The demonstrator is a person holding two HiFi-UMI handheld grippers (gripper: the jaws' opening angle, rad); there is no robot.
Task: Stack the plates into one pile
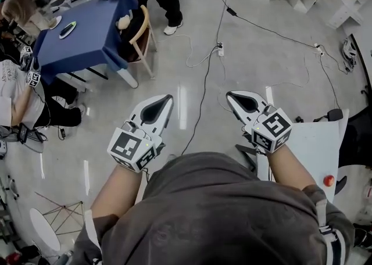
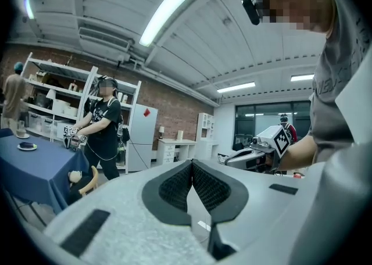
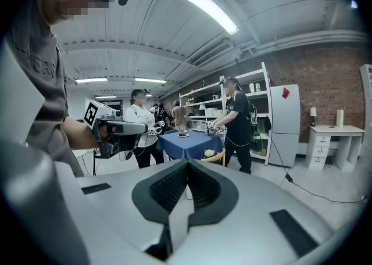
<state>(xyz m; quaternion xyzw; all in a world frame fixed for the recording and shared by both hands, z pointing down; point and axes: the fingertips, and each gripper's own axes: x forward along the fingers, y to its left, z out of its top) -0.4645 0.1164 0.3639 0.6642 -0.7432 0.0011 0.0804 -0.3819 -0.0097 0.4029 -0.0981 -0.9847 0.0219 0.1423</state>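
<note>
Left gripper [image 1: 167, 100] and right gripper [image 1: 230, 96], both grey, hang closed and empty, well apart from the round plates [image 1: 68, 29] on the blue table [image 1: 93, 40]: approaching or finished.

Blue surface [image 1: 87, 40] far left, pale grey floor [image 1: 273, 54], black-and-white square markers [image 1: 129, 146] on white left gripper [image 1: 168, 100] and right gripper [image 1: 230, 96]

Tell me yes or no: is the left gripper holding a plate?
No: the left gripper has its jaws shut tip to tip on nothing, while a plate lies far off on the blue table.
</note>
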